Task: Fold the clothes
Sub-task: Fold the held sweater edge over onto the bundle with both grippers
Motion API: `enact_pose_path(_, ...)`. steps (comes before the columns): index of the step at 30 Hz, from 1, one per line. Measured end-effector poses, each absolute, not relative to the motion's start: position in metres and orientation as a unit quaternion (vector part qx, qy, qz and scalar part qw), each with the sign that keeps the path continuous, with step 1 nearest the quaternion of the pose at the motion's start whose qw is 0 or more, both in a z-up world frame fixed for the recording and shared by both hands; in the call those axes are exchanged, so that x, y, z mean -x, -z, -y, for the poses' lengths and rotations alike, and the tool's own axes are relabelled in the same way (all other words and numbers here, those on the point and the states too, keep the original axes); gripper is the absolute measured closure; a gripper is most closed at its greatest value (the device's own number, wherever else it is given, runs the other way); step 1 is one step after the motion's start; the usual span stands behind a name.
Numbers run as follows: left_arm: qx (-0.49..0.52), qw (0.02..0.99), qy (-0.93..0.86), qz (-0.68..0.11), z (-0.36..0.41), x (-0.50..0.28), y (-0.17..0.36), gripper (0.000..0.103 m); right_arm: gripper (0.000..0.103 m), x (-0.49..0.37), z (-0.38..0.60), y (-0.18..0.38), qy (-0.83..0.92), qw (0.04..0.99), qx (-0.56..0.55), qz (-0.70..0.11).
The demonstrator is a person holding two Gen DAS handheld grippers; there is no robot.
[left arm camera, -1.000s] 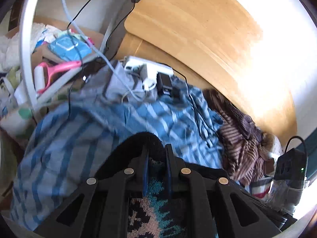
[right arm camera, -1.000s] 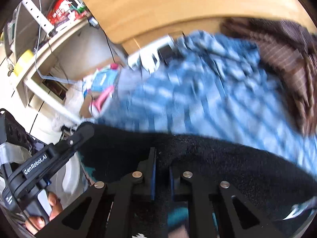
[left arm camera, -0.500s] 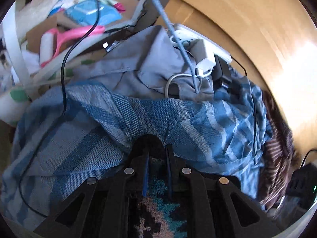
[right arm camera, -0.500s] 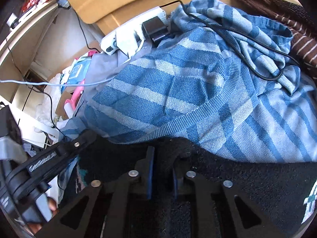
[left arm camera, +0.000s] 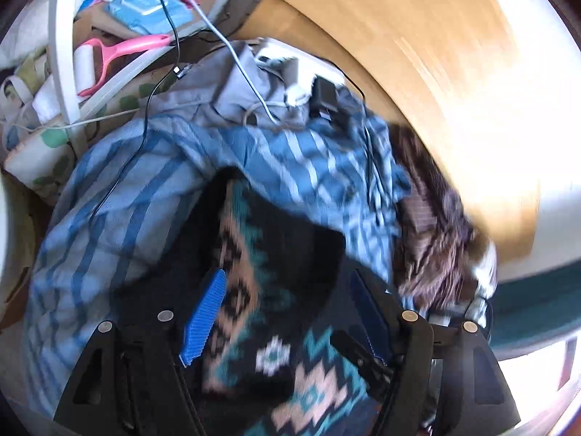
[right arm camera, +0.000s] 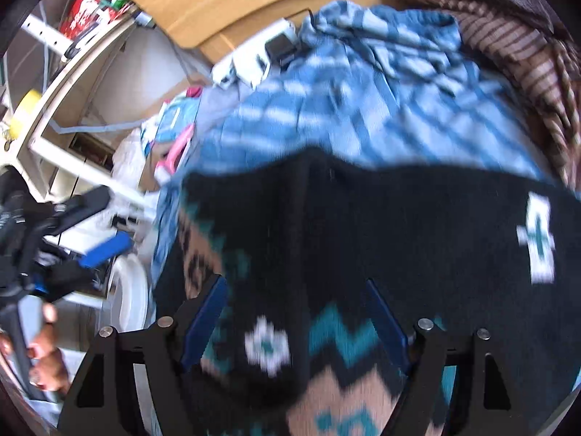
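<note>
Both the left gripper [left arm camera: 287, 312] and right gripper [right arm camera: 296, 318], jaws just spreading apart, are hovering unclenched directly over the black patterned sweater [right arm camera: 381, 225], which is lying atop the blue striped garment [left arm camera: 109, 200], neither nearer.

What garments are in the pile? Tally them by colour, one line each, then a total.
Black patterned: 1, sweater
Blue striped: 1, knit
Grey: 1, shirt
Brown striped: 1, top
Total: 4 garments in view; anything buried underneath cannot be counted.
</note>
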State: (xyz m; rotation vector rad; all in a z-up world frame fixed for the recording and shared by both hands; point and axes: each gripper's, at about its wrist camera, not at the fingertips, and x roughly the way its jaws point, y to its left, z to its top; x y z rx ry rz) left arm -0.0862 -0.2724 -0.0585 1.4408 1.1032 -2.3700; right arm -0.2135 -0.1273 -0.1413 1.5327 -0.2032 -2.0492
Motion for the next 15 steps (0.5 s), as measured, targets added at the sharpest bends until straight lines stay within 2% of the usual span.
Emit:
enact_pose_path(4, -0.519, 0.133, 0.802, -0.264, 0.24, 0.016, 0.05, 0.031, 0.022, 0.161, 0.119, 0.136, 0.758, 0.304, -0.575, 0.043)
enact_pose_path(6, -0.533, 0.144, 0.795, -0.25, 0.229, -0.032, 0.061, 0.031, 0.022, 0.129, 0.114, 0.136, 0.75, 0.322, -0.577, 0.029)
enact_pose_path(10, -0.535, 0.136, 0.76, -0.343, 0.218, -0.125, 0.104, 0.031, 0.021, 0.074, 0.105, 0.158, 0.713, 0.336, -0.615, 0.025)
enact_pose_path(15, -0.532, 0.155, 0.714, -0.429, 0.203, -0.189, 0.15, 0.032, 0.021, 0.021, 0.102, 0.192, 0.672, 0.331, -0.662, 0.0)
